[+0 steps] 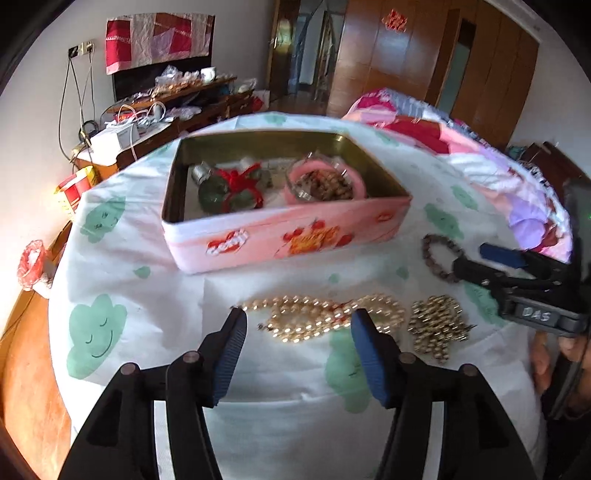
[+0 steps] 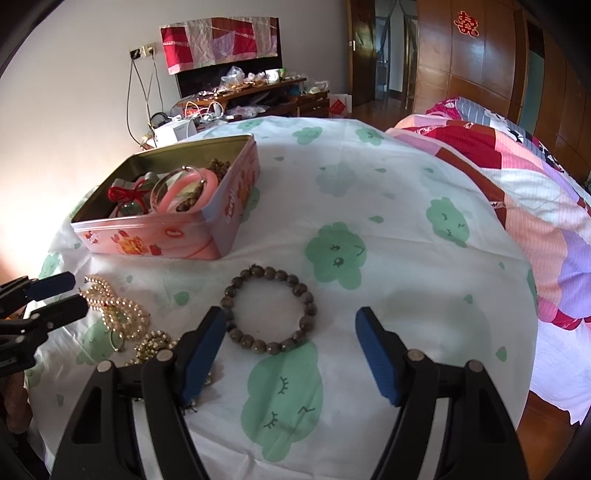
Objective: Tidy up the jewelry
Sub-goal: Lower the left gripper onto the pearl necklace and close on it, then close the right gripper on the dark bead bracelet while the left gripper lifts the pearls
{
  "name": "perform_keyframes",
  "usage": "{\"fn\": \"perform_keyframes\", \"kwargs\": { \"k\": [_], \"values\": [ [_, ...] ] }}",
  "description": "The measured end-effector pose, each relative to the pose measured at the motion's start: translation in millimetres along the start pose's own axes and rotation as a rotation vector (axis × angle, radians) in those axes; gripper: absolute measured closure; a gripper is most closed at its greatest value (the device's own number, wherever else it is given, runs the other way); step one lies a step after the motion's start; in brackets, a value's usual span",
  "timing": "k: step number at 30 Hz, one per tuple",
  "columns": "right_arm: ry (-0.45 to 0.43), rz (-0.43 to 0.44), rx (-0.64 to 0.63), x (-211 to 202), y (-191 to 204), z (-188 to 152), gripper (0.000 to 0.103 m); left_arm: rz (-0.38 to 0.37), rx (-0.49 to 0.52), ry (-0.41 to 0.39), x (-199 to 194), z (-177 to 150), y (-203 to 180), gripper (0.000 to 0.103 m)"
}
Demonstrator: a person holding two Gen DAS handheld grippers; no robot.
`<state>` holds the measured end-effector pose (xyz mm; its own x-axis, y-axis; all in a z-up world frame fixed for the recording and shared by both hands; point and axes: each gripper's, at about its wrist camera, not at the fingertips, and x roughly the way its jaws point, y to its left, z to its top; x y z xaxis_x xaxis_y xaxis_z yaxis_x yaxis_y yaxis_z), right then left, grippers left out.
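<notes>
A pink tin (image 1: 258, 236), upper centre, holds a pink bangle (image 1: 325, 181), brown beads and red-tied green stones (image 1: 229, 188). Both grippers, left gripper (image 1: 297, 321) and right gripper (image 2: 291, 321), gape empty above the pearl necklace (image 1: 325, 317) and dark bead bracelet (image 2: 269, 314) at lower centre.

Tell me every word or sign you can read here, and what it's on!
"DAS": white label on the black body of the right gripper, seen from the left wrist.
Red paper double-happiness sign: stuck on the brown wooden wardrobe door.
Red and orange printing on the side of the pink rectangular metal tin: too blurred to read.
Nothing else legible.
</notes>
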<state>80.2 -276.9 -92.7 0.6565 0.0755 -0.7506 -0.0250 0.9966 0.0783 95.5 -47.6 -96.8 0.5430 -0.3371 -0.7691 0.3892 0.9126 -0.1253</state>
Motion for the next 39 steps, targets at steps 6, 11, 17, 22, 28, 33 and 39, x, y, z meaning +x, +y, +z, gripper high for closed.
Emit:
{"fn": "perform_keyframes", "kwargs": {
  "k": [6,11,17,22,28,33,39],
  "values": [
    [0.005,0.002,-0.004,0,1,0,0.028,-0.002,0.000,0.022,8,-2,1,0.044],
    [0.010,0.002,-0.006,1,1,0,0.028,-0.035,0.029,0.007,7,-4,-1,0.084],
    [0.012,0.006,-0.004,3,1,1,0.028,-0.083,0.049,-0.034,-3,-7,-8,0.098],
    [0.008,0.015,0.005,3,-1,0,0.028,-0.103,0.044,-0.118,-25,2,-10,0.098],
    [0.007,0.018,0.009,3,-2,1,0.028,-0.079,0.048,-0.151,-35,8,-8,0.098],
    [0.010,0.020,0.006,3,-2,1,0.028,-0.087,0.033,-0.192,-49,14,-4,0.098],
    [-0.002,0.010,-0.002,-1,1,2,0.028,-0.091,0.045,-0.230,-64,21,-6,0.098]
  ]
}}
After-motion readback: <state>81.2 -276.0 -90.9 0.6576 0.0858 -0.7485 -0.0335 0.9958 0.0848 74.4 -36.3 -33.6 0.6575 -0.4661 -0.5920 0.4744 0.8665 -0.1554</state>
